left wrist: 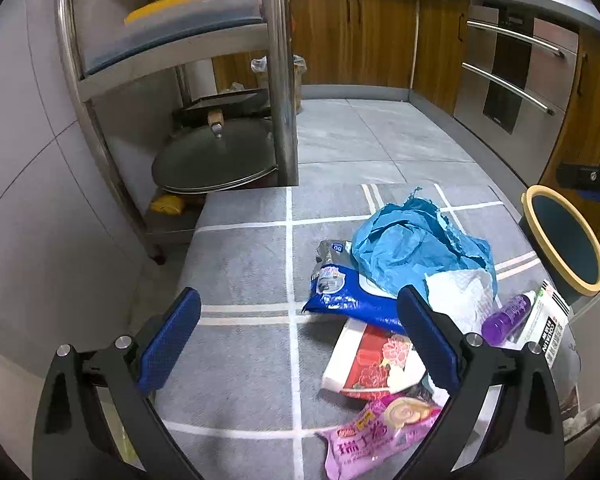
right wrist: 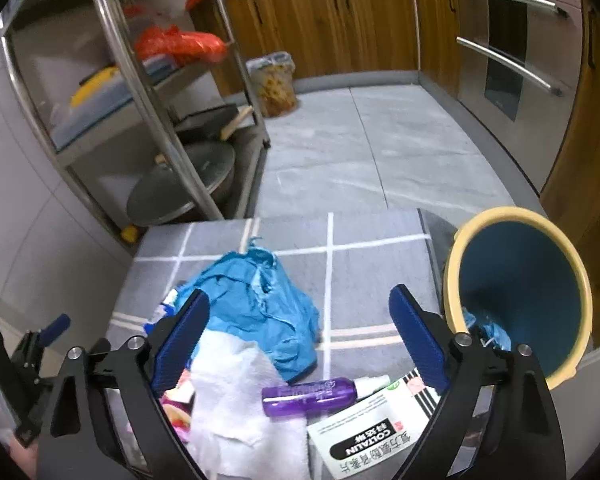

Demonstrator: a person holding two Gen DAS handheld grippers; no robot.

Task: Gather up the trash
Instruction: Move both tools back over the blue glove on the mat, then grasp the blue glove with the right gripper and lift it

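The left gripper (left wrist: 298, 336) was built of matte black arms that curved outward, each carrying a flat blue pad (left wrist: 171, 344) with a fine textured face. Round silver screw heads (left wrist: 123, 341) marked the pivots, two on each side. The right gripper (right wrist: 300, 338) had the same black frame, blue textured pads (right wrist: 182, 340) and silver screws (right wrist: 461, 338), with long slots cut into the outer arms.

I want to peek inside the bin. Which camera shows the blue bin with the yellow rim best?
The right wrist view. The bin sits close there, its mouth faces the camera, and blue crumpled trash shows inside. In the left wrist view the bin sits far off at the right edge, and nothing inside it shows.
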